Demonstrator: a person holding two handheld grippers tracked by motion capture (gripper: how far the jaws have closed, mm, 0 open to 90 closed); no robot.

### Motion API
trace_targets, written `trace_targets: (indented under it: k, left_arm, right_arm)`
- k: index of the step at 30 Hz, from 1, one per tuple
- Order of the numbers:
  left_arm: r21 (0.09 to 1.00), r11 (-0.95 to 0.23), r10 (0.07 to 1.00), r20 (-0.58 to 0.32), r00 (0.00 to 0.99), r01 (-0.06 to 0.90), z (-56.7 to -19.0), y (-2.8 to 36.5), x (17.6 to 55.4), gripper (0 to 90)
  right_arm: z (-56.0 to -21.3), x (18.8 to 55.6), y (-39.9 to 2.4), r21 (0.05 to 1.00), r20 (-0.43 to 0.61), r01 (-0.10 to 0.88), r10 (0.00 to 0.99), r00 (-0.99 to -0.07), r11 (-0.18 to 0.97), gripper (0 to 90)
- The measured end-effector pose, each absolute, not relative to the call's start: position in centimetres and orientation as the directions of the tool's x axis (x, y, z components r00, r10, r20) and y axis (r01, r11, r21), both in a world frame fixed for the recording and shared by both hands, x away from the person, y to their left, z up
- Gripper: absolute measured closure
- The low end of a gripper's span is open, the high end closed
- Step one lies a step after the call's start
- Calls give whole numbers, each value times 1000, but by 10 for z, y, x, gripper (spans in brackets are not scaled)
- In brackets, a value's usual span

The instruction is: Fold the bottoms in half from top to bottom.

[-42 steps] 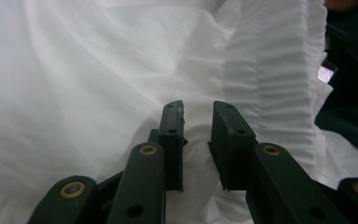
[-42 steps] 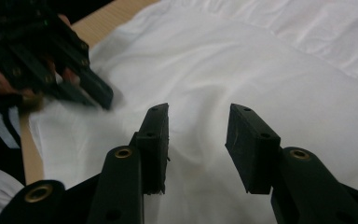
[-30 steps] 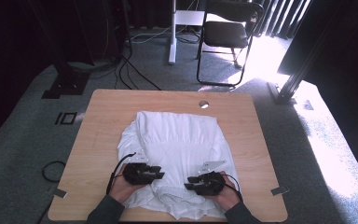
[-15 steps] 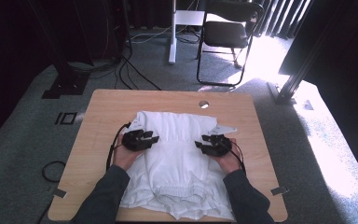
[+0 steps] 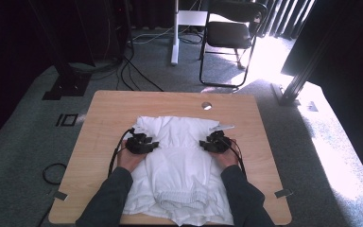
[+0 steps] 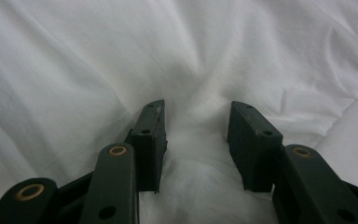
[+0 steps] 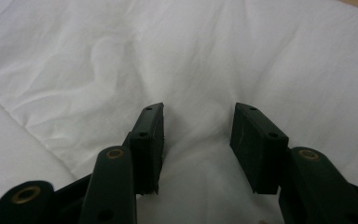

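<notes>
white garment (image 5: 179,156) between both tongs

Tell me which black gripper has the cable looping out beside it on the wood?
The left gripper: its black cable curves over the bare table. The right gripper shows no such loop.

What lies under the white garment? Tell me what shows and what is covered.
Under the white garment lies the wooden table, bare around its far and side edges. The garment is folded over itself in layers; whatever sits between or beneath those layers is covered.
</notes>
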State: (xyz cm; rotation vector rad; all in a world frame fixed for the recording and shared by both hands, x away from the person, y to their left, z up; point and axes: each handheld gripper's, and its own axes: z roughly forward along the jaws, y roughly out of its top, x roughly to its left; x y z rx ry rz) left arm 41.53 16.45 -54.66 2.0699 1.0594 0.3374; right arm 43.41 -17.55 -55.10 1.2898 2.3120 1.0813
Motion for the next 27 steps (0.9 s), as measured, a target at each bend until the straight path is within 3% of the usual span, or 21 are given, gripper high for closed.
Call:
trace_targets:
  k: [6, 18, 21, 27]
  left_arm:
    - [742, -371, 758, -106, 644, 559, -549, 167, 380, 568]
    - [726, -400, 737, -108, 667, 560, -545, 169, 348, 558]
    - [742, -391, 742, -97, 664, 545, -540, 171, 348, 525]
    - [804, -261, 843, -80, 532, 534, -502, 203, 382, 417]
  right_arm:
    - [-550, 408, -175, 713, 99, 601, 797, -596, 361, 532]
    - [-549, 382, -176, 696, 120, 608, 773, -623, 382, 524]
    - [-548, 382, -176, 693, 120, 609, 771, -625, 386, 519]
    - [-526, 396, -193, 752, 93, 580, 821, -564, 313, 449]
